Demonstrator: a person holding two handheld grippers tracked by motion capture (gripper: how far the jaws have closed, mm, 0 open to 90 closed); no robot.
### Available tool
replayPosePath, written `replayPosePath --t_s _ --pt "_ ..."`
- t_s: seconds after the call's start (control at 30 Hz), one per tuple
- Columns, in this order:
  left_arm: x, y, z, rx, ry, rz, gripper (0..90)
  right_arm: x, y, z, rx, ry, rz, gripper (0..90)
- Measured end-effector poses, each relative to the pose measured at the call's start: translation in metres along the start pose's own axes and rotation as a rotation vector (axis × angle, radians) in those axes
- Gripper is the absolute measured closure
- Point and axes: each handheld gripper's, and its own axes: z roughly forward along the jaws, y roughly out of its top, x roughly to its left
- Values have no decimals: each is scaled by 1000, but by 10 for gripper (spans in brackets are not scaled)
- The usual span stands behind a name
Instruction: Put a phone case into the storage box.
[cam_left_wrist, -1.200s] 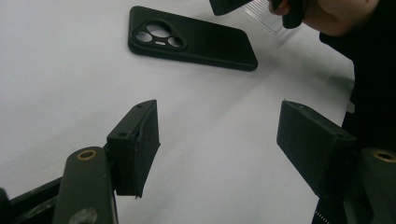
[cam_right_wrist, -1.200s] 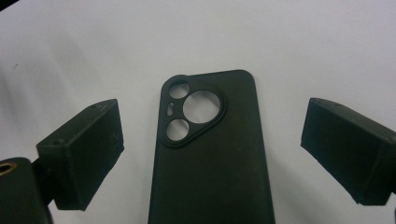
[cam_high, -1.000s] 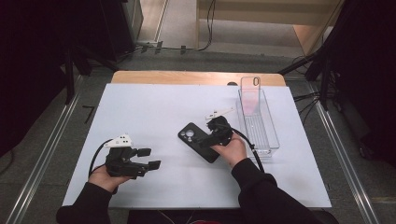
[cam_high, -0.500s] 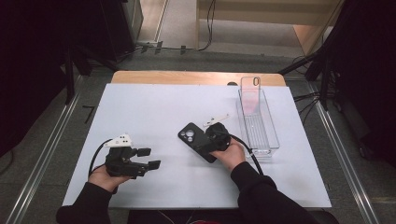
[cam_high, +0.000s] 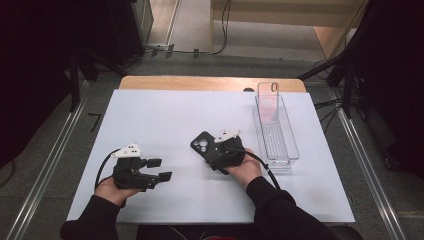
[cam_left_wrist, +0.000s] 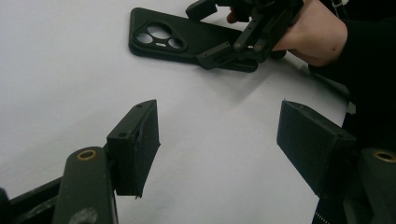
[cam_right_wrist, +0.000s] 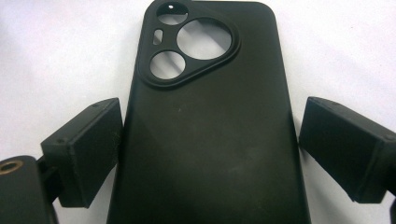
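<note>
A black phone case lies back up on the white table, its camera cutouts at the far-left end. My right gripper is low over its near end. In the right gripper view the case lies between the jaws of the right gripper. The jaws flank its long edges, the left one almost at the edge and the right one a sliver off. My left gripper rests at the near left, open, with bare table between the jaws. The left gripper view also shows the case and the right gripper.
A clear plastic tray lies lengthwise to the right of the case. A translucent pinkish phone case stands at its far end. The white tabletop spreads wide behind both hands. A wooden edge borders the far side.
My right gripper has sunk and shifted a little left over the black case, so the jaws now straddle it. The left gripper has stayed where it was.
</note>
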Motion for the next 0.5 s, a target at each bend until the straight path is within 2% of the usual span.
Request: replayPosePath --t_s 0.1,0.33,0.5 --pt "0 0 1 1 -2 0 303 1 -1 -1 -10 1 -9 103" --pt "-1 0 1 0 -5 1 303 0 -1 -2 -10 7 0 121" --pt "-1 1 1 6 -16 -21 303 -5 0 -4 -19 38 36 126"
